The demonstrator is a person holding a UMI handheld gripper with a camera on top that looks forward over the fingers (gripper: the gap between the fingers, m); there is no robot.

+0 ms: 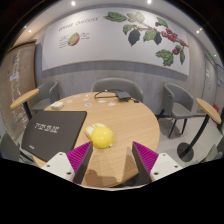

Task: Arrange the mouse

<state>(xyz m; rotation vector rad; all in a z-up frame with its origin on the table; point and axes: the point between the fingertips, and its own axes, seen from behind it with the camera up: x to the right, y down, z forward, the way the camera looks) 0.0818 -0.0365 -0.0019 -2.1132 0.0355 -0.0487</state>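
The gripper hangs low over a round wooden table, its two fingers spread wide with the magenta pads facing each other and nothing between them. Just ahead of the left finger sits the mouse, a rounded yellow shape resting on the tabletop. Left of it lies a dark closed laptop. Beyond the table stand grey chairs, and farther back a wall mural of leaves and fruit.

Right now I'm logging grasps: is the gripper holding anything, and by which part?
Nothing is held. The gripper is open; the yellow mouse rests on the round table just ahead of its fingers, untouched.
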